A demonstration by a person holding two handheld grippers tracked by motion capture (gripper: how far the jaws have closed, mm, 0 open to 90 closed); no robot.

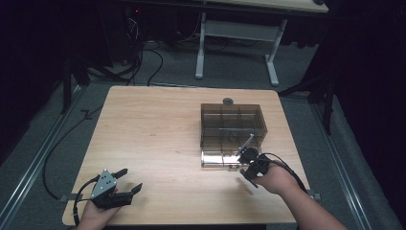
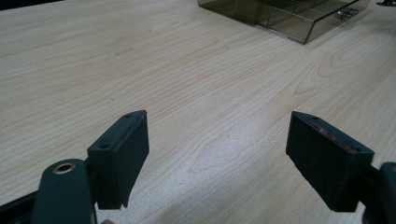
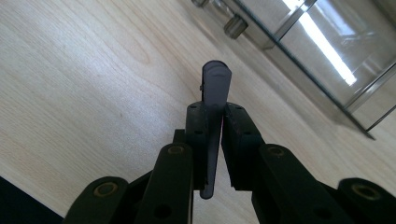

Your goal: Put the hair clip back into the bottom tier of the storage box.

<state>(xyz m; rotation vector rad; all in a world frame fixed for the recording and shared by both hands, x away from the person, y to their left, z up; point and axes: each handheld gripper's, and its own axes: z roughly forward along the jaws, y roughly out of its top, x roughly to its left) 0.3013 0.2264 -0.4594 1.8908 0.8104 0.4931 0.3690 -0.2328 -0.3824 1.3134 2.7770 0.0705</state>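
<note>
The thin grey strip (image 3: 215, 93) is clamped edge-on in the right tool (image 3: 214, 122), its long axis pointing up and forward to the smoked compartment box (image 1: 231, 125) directly ahead at the desk's (image 1: 158, 139) right, while the left tool (image 1: 125, 181) rests wide apart and empty, well away.

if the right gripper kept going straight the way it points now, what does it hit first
Most likely the transparent smoky-brown compartment box. The right gripper, shut on a thin flat grey strip, aims at the box's clear front edge, so the strip's tip would probably touch first, though depth is hard to judge.
</note>
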